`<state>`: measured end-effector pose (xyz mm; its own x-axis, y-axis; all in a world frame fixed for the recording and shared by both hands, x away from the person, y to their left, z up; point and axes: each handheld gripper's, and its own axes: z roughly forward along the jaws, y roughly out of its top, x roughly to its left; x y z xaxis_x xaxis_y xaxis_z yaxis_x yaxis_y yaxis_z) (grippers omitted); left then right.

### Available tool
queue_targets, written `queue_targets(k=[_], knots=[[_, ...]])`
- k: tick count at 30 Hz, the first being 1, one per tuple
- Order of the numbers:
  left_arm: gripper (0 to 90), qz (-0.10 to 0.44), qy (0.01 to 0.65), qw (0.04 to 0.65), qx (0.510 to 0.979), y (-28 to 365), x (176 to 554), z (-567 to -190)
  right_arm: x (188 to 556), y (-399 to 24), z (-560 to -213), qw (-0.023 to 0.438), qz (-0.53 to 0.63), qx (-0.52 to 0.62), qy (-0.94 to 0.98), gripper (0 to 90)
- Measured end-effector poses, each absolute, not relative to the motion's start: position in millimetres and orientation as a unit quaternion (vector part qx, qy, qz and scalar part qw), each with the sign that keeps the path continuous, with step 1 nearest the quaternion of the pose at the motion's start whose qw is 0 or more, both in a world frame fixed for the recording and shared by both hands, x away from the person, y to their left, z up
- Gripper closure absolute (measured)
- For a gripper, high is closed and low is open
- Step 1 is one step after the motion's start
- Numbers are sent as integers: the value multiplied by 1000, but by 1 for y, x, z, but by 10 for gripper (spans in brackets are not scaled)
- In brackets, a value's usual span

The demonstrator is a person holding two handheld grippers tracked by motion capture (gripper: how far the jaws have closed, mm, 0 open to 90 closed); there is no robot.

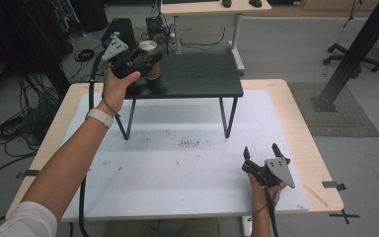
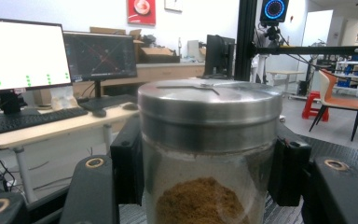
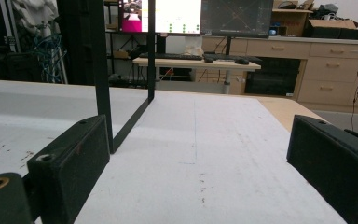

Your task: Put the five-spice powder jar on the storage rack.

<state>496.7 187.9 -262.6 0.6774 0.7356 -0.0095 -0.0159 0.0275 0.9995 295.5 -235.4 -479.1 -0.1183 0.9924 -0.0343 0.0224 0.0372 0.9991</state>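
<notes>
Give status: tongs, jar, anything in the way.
Left tongs shut on jar, jar on black stand. Right tongs open, empty, low over white mat. Nothing near the jar.

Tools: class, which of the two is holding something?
The left tool, shut on the steel-lidded jar on the black stand; the right tool is open, empty.

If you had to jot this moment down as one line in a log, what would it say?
left gripper: jaws shut on glass jar with metal lid and brown powder | jar: upright on small black raised table | right gripper: jaws open, nothing held, over white board
</notes>
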Motion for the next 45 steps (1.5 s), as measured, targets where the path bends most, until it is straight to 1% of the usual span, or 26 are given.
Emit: queue_targets(k=[23, 27, 30, 31, 33, 35, 38, 40, 45], knots=[[408, 283, 286, 660, 634, 188, 497, -263, 295, -235, -479, 472, 514, 467, 543, 60], [366, 279, 290, 665, 630, 189, 496, -263, 295, -235, -479, 472, 514, 467, 543, 60], [308, 272, 295, 667, 628, 189, 496, -263, 295, -235, -479, 472, 514, 467, 543, 60], [303, 272, 295, 669, 626, 190, 496, -263, 295, -235, -479, 472, 514, 467, 543, 60], [252, 269, 302, 671, 622, 191, 497, -263, 295, -235, -479, 472, 514, 467, 543, 60], [237, 265, 308, 676, 615, 192, 497, -263, 295, -236, -479, 471, 515, 467, 543, 60], [191, 266, 312, 681, 607, 193, 497, -263, 295, -236, -479, 471, 515, 468, 542, 60], [137, 262, 321, 688, 596, 194, 497, -263, 295, -236, -479, 471, 515, 468, 542, 60], [104, 262, 326, 699, 581, 197, 498, -264, 296, -236, -479, 470, 515, 469, 542, 60]])
